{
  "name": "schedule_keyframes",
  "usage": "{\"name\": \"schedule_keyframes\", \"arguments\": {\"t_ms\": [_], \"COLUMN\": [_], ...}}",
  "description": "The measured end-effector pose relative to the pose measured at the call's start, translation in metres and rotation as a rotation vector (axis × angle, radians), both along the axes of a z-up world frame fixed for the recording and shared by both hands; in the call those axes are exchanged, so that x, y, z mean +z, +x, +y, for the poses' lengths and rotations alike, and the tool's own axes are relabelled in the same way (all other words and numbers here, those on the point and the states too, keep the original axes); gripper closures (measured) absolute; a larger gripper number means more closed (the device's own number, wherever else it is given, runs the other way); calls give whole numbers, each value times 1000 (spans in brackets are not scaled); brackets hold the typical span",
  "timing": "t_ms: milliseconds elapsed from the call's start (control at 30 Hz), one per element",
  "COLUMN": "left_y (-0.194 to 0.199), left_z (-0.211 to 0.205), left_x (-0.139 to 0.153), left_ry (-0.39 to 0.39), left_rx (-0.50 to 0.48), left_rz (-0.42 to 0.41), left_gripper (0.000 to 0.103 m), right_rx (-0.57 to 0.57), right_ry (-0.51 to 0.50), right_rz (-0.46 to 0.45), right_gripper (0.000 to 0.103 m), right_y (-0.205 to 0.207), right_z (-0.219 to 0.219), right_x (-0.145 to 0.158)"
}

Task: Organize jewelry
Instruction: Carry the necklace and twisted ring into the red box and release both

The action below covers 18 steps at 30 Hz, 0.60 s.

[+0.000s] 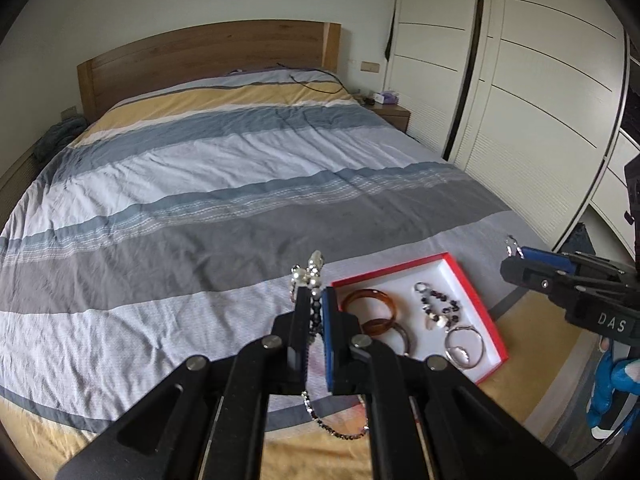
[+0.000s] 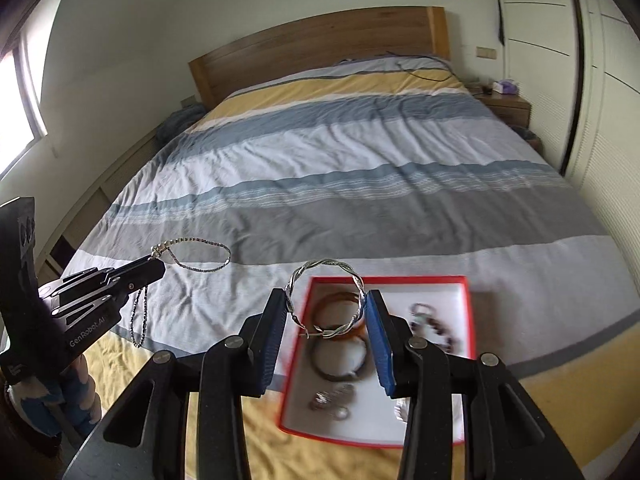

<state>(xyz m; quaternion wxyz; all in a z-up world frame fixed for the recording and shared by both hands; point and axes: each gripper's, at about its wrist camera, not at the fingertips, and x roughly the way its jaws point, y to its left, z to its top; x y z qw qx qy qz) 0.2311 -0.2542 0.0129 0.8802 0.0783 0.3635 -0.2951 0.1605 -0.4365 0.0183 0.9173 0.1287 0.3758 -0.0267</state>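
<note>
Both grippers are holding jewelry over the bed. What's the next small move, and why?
Probably lower the right gripper and release its twisted bangle into the red tray: it already hangs above the tray, while the left gripper holds its chain off to the tray's side.

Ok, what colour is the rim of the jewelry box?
Red rim, white inside; the jewelry box shows sharpest in the left wrist view.

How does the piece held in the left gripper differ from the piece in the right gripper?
The left gripper pinches a limp beaded chain that dangles below it; the right gripper spans a rigid twisted silver bangle that keeps its ring shape. The chain hangs over the striped bedspread, the bangle above the red-rimmed tray. Both are silvery and lifted.
</note>
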Motion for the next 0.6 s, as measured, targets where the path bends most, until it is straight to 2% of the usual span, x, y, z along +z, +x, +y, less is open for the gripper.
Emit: {"name": "schedule_keyframes", "arguments": {"t_ms": [133, 300, 600], "left_y": [-9, -15, -7], "left_z": [-38, -72, -96], "left_x": [-18, -56, -117], "left_ry": [6, 46, 135], "left_rx": [-55, -91, -100], "left_rz": [34, 96, 166], "left_gripper": [98, 98, 98], "right_rx": [-24, -32, 10], "right_ry": [-9, 4, 22], "right_rz": [34, 93, 172], "right_gripper": [63, 63, 63], "right_y": [-12, -18, 6], "right_z": [-23, -44, -56], "right_x": [-16, -52, -117]}}
